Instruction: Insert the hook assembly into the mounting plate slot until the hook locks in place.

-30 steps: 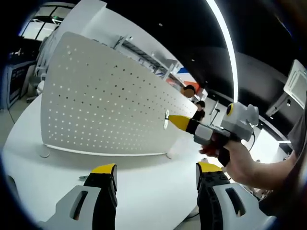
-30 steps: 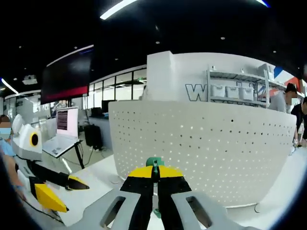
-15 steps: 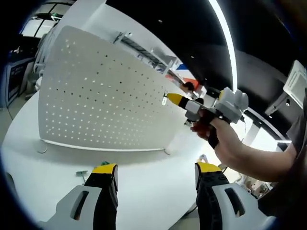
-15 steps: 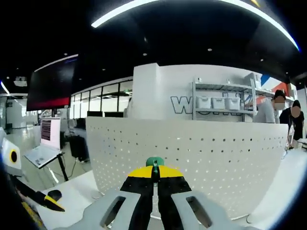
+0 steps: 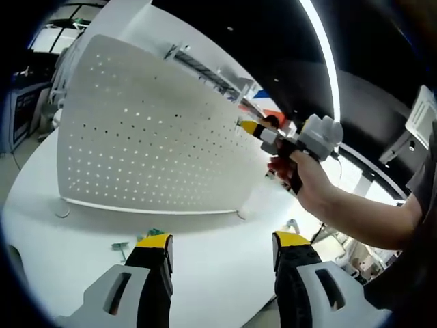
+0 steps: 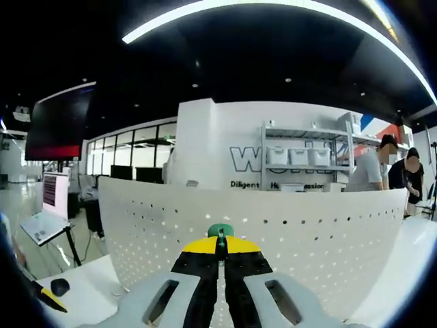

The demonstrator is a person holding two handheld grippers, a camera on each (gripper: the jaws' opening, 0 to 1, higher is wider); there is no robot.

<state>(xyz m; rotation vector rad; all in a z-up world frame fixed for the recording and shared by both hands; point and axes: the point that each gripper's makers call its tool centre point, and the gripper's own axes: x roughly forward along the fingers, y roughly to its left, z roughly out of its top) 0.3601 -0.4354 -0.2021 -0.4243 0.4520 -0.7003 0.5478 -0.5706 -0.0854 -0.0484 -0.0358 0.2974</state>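
One green hook between right hand-held gripper jaws.

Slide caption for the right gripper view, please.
Right tongs shut on a green hook, held up to the top edge of the white pegboard.

Mounting plate: a white perforated mounting plate stood upright on the white table, on small feet near its two lower corners.
Left gripper: the left gripper rose from the bottom, its two yellow-tipped jaws wide apart with nothing between them, over the near part of the table.
Right gripper: the right gripper came in from the right, held by a hand; its yellow tips were together at the upper right edge of the plate.
Small green parts: small green parts lay on the table in front of the plate, just beside the left jaw.
Light: a long bright strip ran across the dark ceiling.
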